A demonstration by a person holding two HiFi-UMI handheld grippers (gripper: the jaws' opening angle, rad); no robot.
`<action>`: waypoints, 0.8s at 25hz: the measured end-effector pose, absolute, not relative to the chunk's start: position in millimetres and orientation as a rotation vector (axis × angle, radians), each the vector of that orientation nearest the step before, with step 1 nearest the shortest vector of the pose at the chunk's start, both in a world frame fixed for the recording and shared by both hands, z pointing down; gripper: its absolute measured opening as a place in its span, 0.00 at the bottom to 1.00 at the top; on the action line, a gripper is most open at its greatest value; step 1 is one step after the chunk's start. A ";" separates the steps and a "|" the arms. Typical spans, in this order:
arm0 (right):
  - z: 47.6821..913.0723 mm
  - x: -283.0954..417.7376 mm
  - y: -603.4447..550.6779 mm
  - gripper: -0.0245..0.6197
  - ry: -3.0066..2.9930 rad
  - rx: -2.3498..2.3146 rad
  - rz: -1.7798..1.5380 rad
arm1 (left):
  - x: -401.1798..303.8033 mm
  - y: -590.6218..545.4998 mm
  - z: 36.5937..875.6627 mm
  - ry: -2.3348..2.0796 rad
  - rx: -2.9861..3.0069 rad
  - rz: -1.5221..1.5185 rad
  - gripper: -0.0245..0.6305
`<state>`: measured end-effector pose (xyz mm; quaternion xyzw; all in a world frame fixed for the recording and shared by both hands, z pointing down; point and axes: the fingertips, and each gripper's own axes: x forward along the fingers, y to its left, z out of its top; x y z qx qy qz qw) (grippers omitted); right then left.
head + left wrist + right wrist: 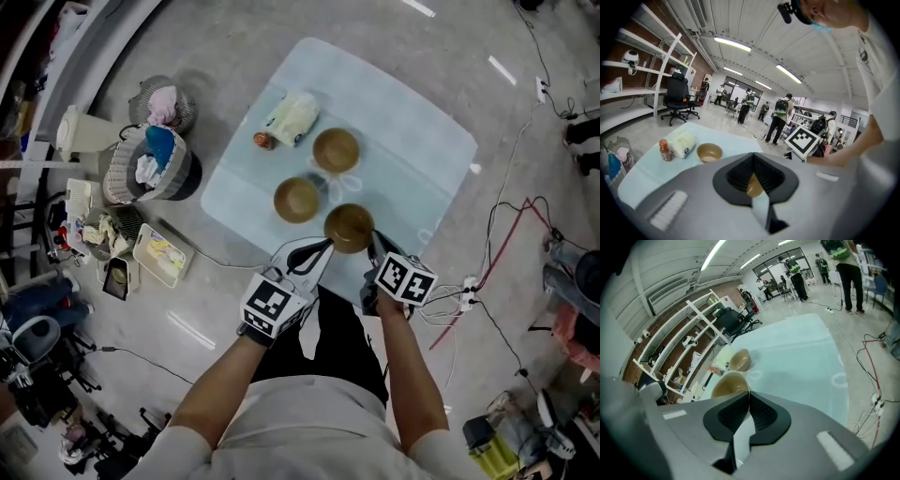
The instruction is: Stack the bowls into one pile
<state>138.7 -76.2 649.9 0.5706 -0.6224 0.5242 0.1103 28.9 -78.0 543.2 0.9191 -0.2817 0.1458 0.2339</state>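
Three brown bowls are sitting apart on the pale blue table [412,141], none of them stacked. The nearest bowl [349,228] is lying just below the centre of the head view, by the table's lower edge, with a gripper on either side. The left gripper [324,247] is pinching it from the lower left, and its own view shows a sliver of brown rim caught between the black pads. The right gripper [372,242] is pointing in from the lower right with its jaws pressed together and nothing between them. The bowl shows just beyond its tips, and contact there is unclear.

Both bare forearms are reaching up from the bottom of the frame and angling toward each other, with the hands tucked behind the marker cubes. It is not possible to tell if the nearest bowl is resting on the table or is raised off it.

The middle bowl [297,200] is sitting up and to the left, and the far bowl [336,150] is above it; both look empty. A small bottle [264,141] and a white packet [292,117] are lying side by side at upper centre.

On the floor at upper left, a woven basket [114,165] is holding blue and white cloths. A wire basket [187,108] is holding a pink one.
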 end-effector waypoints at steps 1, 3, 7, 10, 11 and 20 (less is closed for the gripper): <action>647.0 131.5 -81.7 0.07 -1.843 1.670 1.544 | 23.0 -80.5 540.8 -0.789 2.522 0.391 0.05; 642.8 115.0 -92.3 0.07 -1.873 1.658 1.552 | 9.5 -84.2 538.2 -0.818 2.517 0.380 0.05; 642.4 77.8 -108.5 0.07 -1.902 1.618 1.594 | -19.2 -89.0 537.6 -0.871 2.499 0.370 0.05; 643.0 57.0 -119.2 0.07 -1.910 1.596 1.630 | -34.4 -93.2 536.6 -0.903 2.484 0.360 0.05; 643.7 51.8 -122.7 0.07 -1.912 1.593 1.639 | -38.4 -94.6 536.3 -0.911 2.480 0.357 0.05; 662.9 19.9 -147.6 0.07 -1.895 1.558 1.675 | -65.2 -107.1 541.6 -0.964 2.442 0.345 0.05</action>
